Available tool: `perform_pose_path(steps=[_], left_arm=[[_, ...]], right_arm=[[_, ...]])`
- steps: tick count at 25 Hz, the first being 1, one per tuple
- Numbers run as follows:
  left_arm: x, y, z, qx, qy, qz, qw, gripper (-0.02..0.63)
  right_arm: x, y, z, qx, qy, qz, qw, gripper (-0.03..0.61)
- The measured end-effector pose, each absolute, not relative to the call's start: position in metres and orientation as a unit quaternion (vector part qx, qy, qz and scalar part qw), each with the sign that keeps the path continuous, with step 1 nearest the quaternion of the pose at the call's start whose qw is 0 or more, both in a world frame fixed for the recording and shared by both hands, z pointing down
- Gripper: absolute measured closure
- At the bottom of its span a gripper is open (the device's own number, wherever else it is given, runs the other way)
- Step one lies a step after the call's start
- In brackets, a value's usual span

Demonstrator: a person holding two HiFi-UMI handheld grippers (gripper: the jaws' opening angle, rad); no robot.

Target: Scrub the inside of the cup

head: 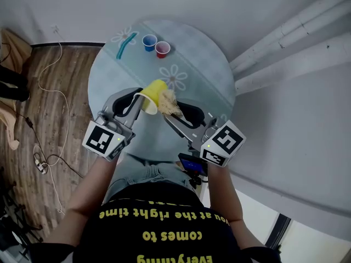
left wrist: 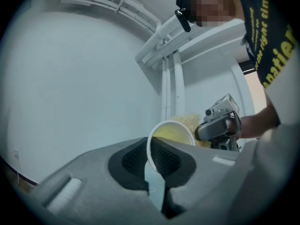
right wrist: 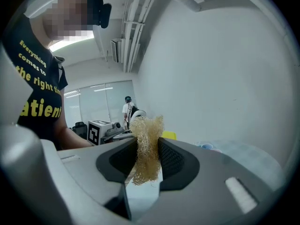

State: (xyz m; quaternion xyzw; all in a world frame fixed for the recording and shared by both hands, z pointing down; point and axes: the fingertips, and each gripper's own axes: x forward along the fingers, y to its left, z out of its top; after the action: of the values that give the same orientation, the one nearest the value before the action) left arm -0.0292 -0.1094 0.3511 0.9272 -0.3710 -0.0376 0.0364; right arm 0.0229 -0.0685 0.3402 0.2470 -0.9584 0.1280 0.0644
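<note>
Round pale-blue table [head: 203, 53] w/ daisy print, wall behind it. Person in a black tee w/ yellow lettering holds both tongs above the table's near edge.

L gripper [head: 143, 100] [left wrist: 151, 156]: jaws nearly together, pinching the rim wall of the yellow cup [head: 153, 95] [left wrist: 173, 132]. Cup is off the table, tipped on its side.

R gripper [head: 174, 109] [right wrist: 147, 156]: jaws partway closed, clamped on a beige fibrous scrubber [head: 169, 104] [right wrist: 146, 139], tuft sticking out past the pads. Scrubber sits right beside the cup's right side in head view; can't tell if it touches.

Far side of table: red cup [head: 163, 49] and blue cup [head: 148, 42] upright, touching; teal brush [head: 126, 45] lying just left of them.
</note>
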Motion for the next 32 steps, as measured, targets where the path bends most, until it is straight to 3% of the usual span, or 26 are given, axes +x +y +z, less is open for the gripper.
perform_pose_path(steps=[32], left_arm=[[-0.04,-0.109,0.337,0.923,-0.372,-0.072,0.063,0.597]], right_arm=[[0.025,-0.074,0.349,0.283,-0.95,0.123,0.052,0.442]])
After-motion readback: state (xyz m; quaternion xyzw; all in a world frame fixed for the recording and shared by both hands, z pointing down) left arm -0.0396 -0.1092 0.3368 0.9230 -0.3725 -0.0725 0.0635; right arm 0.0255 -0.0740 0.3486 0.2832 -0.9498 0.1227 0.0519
